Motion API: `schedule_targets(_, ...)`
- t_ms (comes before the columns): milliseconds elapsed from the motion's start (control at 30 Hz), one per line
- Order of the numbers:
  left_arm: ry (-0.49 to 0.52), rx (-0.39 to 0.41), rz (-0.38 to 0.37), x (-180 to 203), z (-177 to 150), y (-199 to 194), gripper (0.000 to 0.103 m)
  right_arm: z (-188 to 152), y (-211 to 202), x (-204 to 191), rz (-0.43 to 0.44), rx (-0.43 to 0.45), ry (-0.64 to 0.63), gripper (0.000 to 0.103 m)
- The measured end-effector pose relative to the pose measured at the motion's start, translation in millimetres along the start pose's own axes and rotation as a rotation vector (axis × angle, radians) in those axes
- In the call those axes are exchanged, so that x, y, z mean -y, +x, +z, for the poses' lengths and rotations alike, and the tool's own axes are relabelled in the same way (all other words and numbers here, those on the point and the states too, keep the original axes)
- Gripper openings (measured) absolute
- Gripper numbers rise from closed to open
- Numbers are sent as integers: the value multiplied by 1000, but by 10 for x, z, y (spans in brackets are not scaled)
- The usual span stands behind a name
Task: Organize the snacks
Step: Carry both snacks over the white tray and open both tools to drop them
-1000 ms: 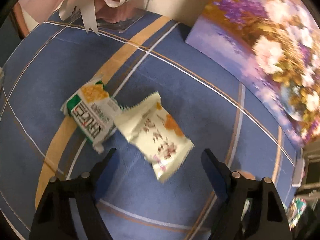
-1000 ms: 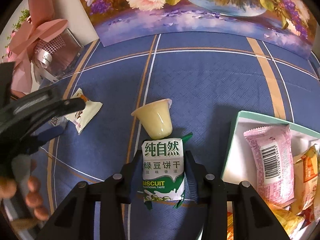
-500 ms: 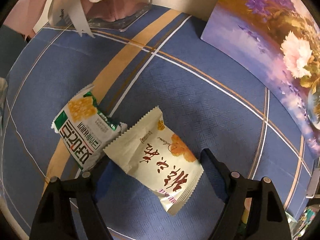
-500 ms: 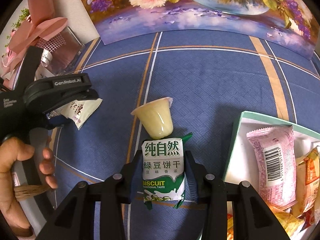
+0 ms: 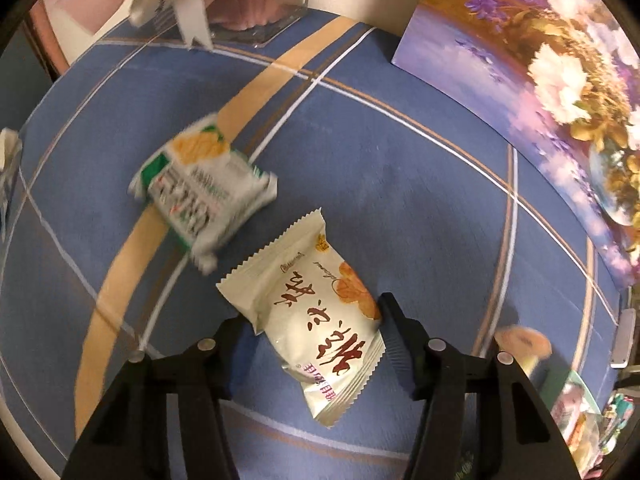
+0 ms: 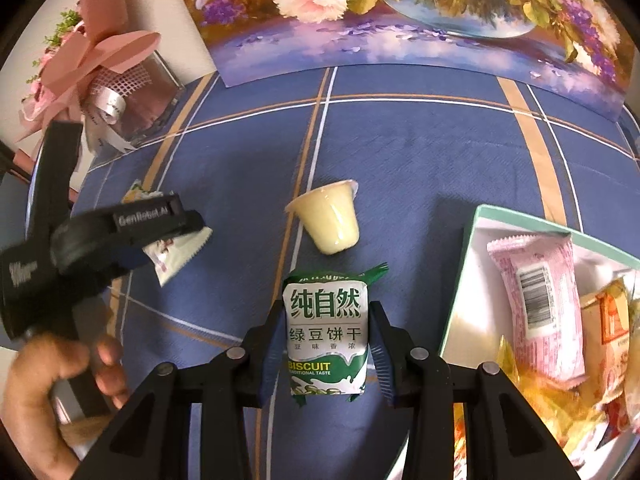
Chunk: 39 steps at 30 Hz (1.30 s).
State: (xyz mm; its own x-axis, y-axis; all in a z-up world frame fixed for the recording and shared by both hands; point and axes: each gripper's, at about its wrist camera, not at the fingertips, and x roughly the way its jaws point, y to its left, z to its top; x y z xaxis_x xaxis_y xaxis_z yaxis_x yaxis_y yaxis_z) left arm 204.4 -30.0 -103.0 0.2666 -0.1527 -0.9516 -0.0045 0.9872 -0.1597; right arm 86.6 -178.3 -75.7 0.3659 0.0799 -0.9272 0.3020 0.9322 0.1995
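At the far left, a bare hand (image 6: 44, 392) grips the handle of the left gripper (image 5: 316, 332), a matte black plastic tool with ribbed blue-edged pads. Its jaws are closing around a cream snack packet (image 5: 316, 320), a glossy pillow-shaped pouch with zigzag crimped ends and red brush lettering; the right pad touches the pouch's edge, and whether the left pad presses it I cannot tell. Just beyond it lies a green-and-white cracker packet (image 5: 200, 188), blurred, plump and crinkled, resting across a tan stripe of the tablecloth (image 5: 400, 184), a blue woven fabric with fine white and tan lines. Behind stands a clear box of pink paper flowers (image 6: 100, 64) with a mesh ribbon.

Toward the middle, a pale yellow jelly cup (image 6: 328, 220), smooth translucent plastic and tapered, lies on its side on the cloth. Just below it, the right gripper (image 6: 326, 340) is clamped on a mung-bean biscuit packet (image 6: 326, 336), a shiny white-and-green rectangular pouch marked BISCUIT, both pads pressed to its sides.

At the right sits a white tray (image 6: 460, 280) with a mint-green rim, holding a pink wrapped bar (image 6: 536, 308) with a barcode and orange packets. A floral painting (image 6: 400, 12) leans along the back.
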Motion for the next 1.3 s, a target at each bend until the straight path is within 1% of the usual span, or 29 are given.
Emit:
schedule_targets(67,-13,5,-26,-24,-101,-60,59,-37,-59,-4,9,6,6,42)
schedule_targets(267,-44,54,-96,-33,-385,-379,59,-152,-303,25,19,39,21,42)
schedule_targets(400,-40,97,-134,-17,-592,-658,59,-209,-511,77,21,73,39,42)
schedule_targets(467,-27,119,-149,-37,-611,-769,59,-240,-628,126,17,93,53,42)
schedule_targets(633,33,172,-181,71,-792,-1131,59,-336,-895,299,7,132,92,42)
schedule_targets(833,115,200,-220,351,-1010,-1339,59,-497,-1107,545,-19,157,148,42)
schedule_targets(1167,299,180,-289,930,-1522,-1503,59,-825,-1322,1172,-53,179,289,42)
schedule_targets(1267,359,168,-293,1104,-1648,-1526,59,-936,-1383,1365,-73,185,336,42)
schedule_targets(1300,363,160,-295,1161,-1688,-1527,59,-978,-1400,1431,-79,185,353,42)
